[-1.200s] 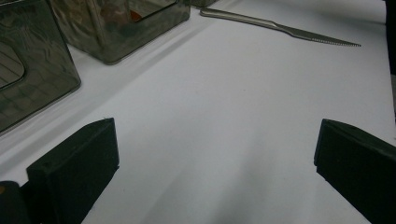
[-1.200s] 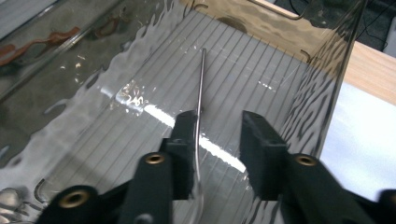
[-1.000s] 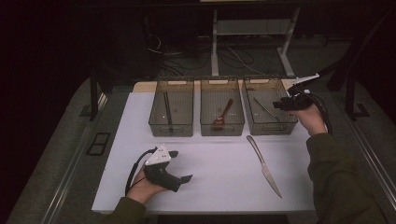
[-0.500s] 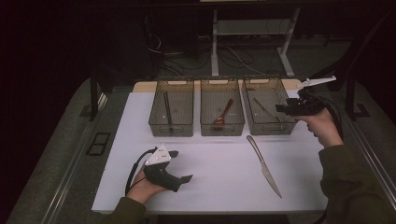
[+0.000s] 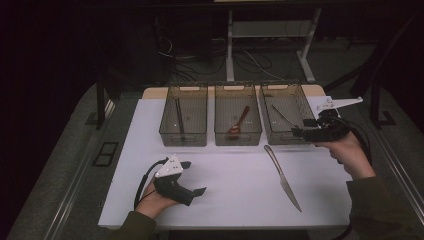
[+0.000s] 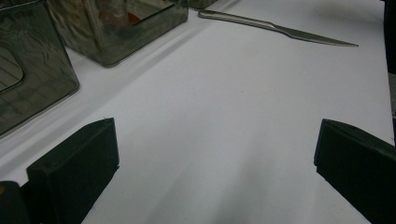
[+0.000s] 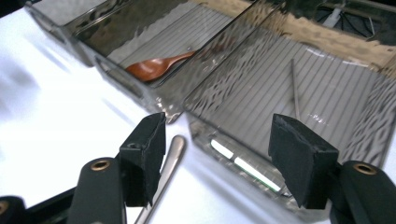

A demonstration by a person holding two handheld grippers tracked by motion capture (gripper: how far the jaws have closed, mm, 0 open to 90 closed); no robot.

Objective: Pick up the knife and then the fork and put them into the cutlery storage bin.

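Note:
A metal knife lies on the white table top, in front of the right one of three clear grey bins. My right gripper hovers at that bin's front right corner and points left. Its jaws have just been opening, and nothing is between them. In the right gripper view my right gripper frames the bin's front wall, with the knife handle below its left jaw. My left gripper rests on the table at the front left, open and empty. Ahead of my left gripper lies the knife.
The middle bin holds a red-brown spoon. A thin metal utensil lies in the right bin, and a dark stick in the left bin. Bare white table top stretches between the hands. Dark floor, cables and a stand lie beyond.
My right hand has drawn back from over the right bin toward the person and slightly right, and its jaws stand wider. The left hand and the knife have not moved.

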